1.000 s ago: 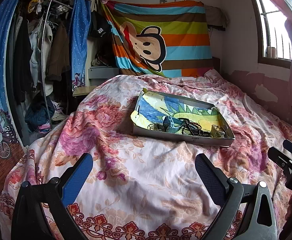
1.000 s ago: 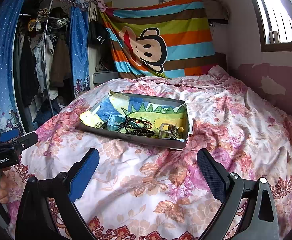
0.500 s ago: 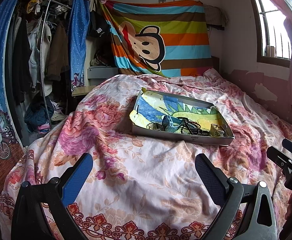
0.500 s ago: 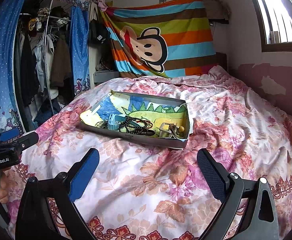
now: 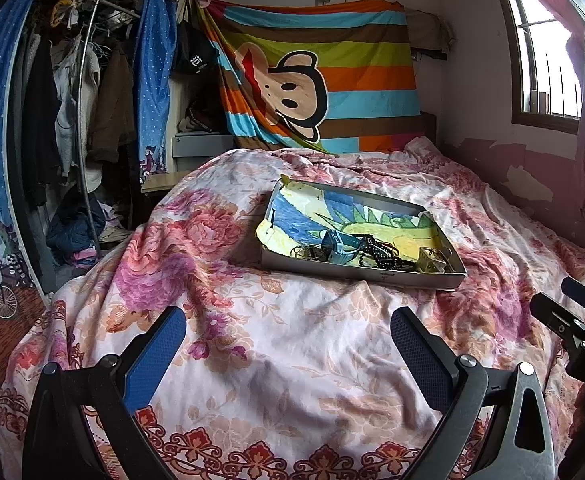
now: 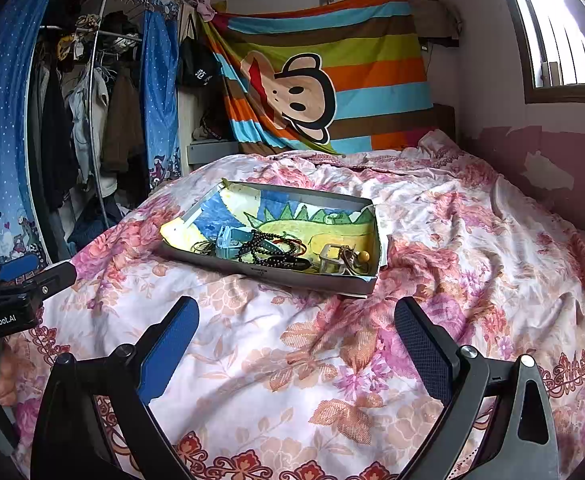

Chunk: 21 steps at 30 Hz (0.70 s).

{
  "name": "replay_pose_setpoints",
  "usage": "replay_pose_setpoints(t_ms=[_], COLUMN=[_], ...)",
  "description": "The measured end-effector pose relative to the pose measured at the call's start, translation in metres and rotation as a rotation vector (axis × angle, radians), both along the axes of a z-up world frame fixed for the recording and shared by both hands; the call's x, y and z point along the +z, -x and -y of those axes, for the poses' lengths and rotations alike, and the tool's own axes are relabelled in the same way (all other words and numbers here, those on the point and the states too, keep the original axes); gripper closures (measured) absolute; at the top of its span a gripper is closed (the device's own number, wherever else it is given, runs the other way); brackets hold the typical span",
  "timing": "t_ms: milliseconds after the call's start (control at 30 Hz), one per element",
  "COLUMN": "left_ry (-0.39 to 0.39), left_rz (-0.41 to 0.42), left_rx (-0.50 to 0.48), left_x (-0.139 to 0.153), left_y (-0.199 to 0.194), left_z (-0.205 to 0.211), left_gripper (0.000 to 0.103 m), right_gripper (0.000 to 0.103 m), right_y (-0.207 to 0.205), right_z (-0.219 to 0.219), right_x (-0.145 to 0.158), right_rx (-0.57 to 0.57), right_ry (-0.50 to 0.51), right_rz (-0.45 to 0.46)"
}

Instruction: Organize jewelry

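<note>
Jewelry [image 6: 268, 246] lies heaped along the tray [image 6: 292, 280]'s near wall, reachable from the bed's foot. I hold left gripper [image 5: 288, 340] and right gripper [image 6: 296, 328] spread, empty, short of it.

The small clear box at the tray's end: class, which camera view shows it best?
The right wrist view: the clear box stands nearer and unobstructed inside the tray, beside a yellow bead. The left wrist view shows the same box smaller and half lost among the dark beads.
</note>
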<state>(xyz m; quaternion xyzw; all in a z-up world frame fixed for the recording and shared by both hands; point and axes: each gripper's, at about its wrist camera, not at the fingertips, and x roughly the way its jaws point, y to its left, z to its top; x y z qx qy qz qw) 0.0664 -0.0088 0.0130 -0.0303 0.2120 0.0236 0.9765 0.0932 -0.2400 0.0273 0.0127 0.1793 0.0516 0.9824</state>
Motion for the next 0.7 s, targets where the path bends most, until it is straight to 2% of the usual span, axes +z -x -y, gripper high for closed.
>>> replay_pose_setpoints(t_ms=[467,700], left_ry=[0.012,-0.003], left_rz=[-0.006,-0.006], left_rx=[0.033,0.019], left_x=[-0.0027,-0.0018], left_y=[0.0029,0.0044], left_z=[0.0006,0.0018], left_gripper=[0.0,0.0], right_gripper=[0.007,0.007], right_y=[0.0014,0.0018], right_z=[-0.0027,-0.0031], right_x=[-0.0057,-0.0073], right_rx=[0.006,0.009], right_ry=[0.004,0.006], right_rz=[-0.007,-0.012])
